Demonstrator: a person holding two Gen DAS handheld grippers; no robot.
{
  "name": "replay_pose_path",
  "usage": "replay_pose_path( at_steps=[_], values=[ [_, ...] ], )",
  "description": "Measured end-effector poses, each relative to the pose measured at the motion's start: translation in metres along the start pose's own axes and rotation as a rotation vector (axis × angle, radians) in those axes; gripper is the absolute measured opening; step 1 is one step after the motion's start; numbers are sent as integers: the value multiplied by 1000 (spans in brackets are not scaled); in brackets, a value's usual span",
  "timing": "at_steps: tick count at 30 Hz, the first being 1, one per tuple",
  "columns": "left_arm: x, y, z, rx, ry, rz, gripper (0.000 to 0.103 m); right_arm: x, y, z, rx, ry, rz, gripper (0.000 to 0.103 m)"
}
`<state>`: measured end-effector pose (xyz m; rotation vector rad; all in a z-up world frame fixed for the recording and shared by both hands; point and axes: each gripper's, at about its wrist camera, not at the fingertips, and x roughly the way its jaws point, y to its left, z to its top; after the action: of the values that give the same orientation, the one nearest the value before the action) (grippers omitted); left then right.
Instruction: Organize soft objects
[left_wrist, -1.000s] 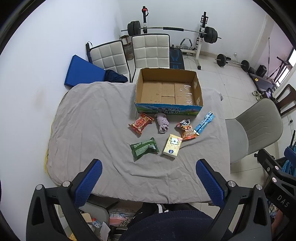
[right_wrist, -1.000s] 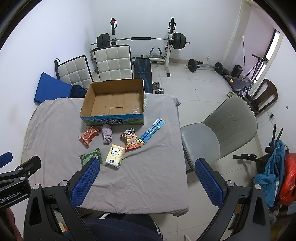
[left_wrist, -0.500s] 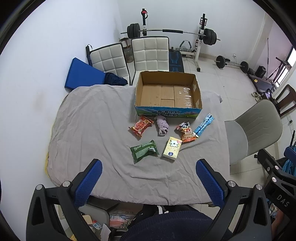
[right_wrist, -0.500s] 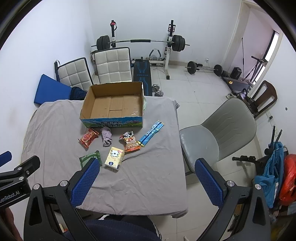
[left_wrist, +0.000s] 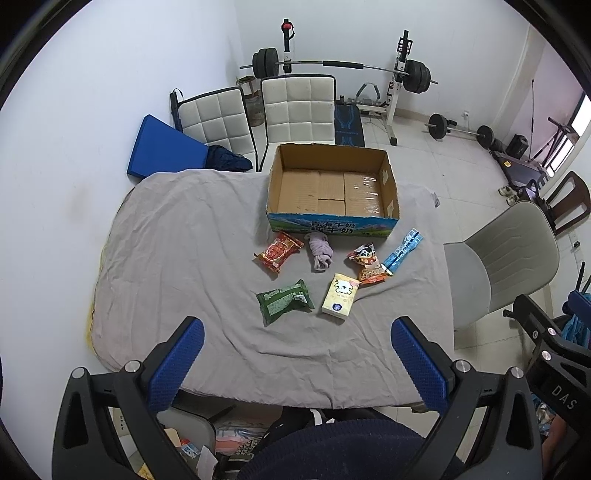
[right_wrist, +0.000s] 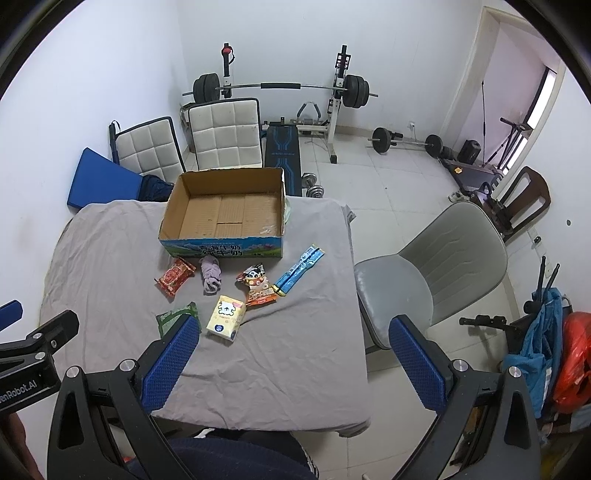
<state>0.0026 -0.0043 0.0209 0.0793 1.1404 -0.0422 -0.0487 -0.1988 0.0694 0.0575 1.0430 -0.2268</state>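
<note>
An open, empty cardboard box (left_wrist: 334, 188) (right_wrist: 225, 214) stands at the far side of a grey-clothed table (left_wrist: 177, 251) (right_wrist: 295, 332). In front of it lie a red snack pack (left_wrist: 279, 251) (right_wrist: 174, 277), a rolled purple cloth (left_wrist: 320, 251) (right_wrist: 210, 275), a cartoon snack pack (left_wrist: 367, 264) (right_wrist: 258, 284), a blue strip pack (left_wrist: 402, 251) (right_wrist: 300, 269), a green pack (left_wrist: 284, 301) (right_wrist: 173, 317) and a yellow tissue pack (left_wrist: 340, 299) (right_wrist: 226, 317). My left gripper (left_wrist: 295, 365) and right gripper (right_wrist: 295, 362) are both open and empty, held high above the table's near edge.
A grey chair (right_wrist: 424, 273) stands right of the table. Two white padded chairs (left_wrist: 295, 107) and a blue mat (left_wrist: 162, 151) are behind it. A barbell rack (right_wrist: 280, 88) and weights are at the back wall. Bags (right_wrist: 550, 354) lie at right.
Both grippers have drifted slightly back and up, so the table objects sit a little lower and farther in view. Nothing on the table has moved.
</note>
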Motion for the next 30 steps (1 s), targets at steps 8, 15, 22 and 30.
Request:
replay_pose_path(
  at_steps=[8,15,22,30],
  values=[
    [1,1,0,-9,7,-7,103,-5,-4,1,-3,-8,-3,103],
    [4,3,-3,-11,11,-7,103,-4,-8,2,-5,2,4,103],
    [4,3,-3,-12,11,-6,103,-1,-7,4,-4,3,9,103],
    [25,7,-2,-26,16,-1,103,32,-7,2,24,66,36,103]
  ],
)
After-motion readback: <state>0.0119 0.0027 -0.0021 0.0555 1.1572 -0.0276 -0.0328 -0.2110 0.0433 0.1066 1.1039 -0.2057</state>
